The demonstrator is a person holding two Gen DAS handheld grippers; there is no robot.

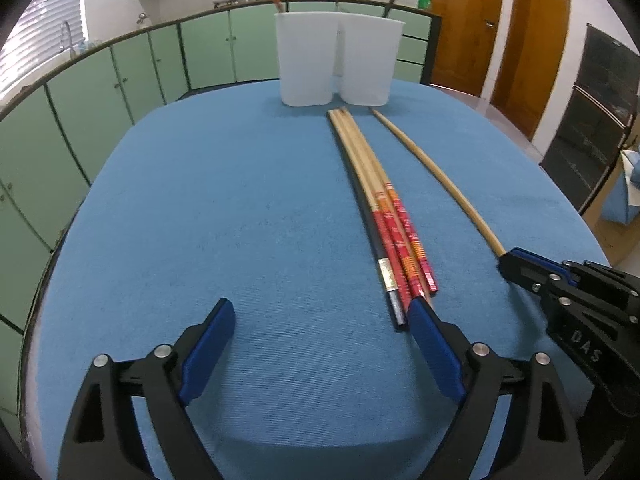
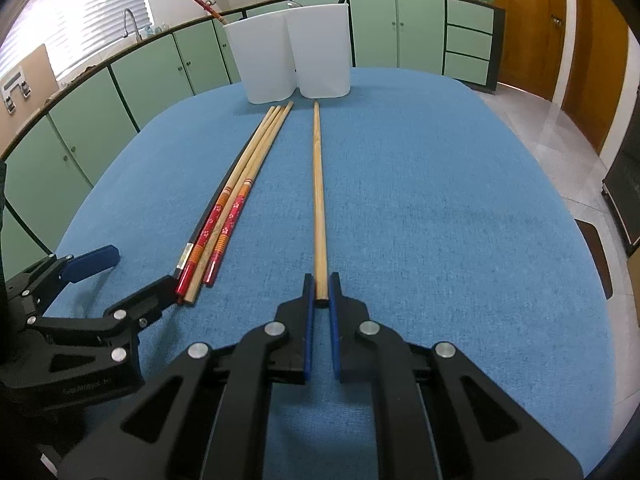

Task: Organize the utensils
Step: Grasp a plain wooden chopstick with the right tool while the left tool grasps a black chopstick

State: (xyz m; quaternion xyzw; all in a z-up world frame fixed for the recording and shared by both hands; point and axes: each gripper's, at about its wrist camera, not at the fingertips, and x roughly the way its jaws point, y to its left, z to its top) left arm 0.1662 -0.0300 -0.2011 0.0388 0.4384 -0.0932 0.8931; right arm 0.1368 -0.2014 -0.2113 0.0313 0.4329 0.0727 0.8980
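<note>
1. The tablecloth (image 2: 440,200) is blue woven cloth, matt, with a fine ribbed weave.
2. The single chopstick (image 2: 319,200) looks like plain pale wood, smooth and unpainted.
3. The bundle of chopsticks (image 1: 380,216) is pale wood along one half; the other half carries a glossy red and orange patterned coating, and one dark stick has a shiny silvery band.
4. The two containers (image 1: 336,60) look like white plastic, smooth and slightly translucent, with a dull sheen.
5. The right gripper (image 2: 321,292) is matt black plastic with bright metal pins; its pads (image 2: 308,320) are a smooth blue material.
6. The left gripper (image 1: 320,344) has the same matt black body and blue pads.
7. The cabinets (image 2: 160,76) have a smooth pale green painted finish.
</note>
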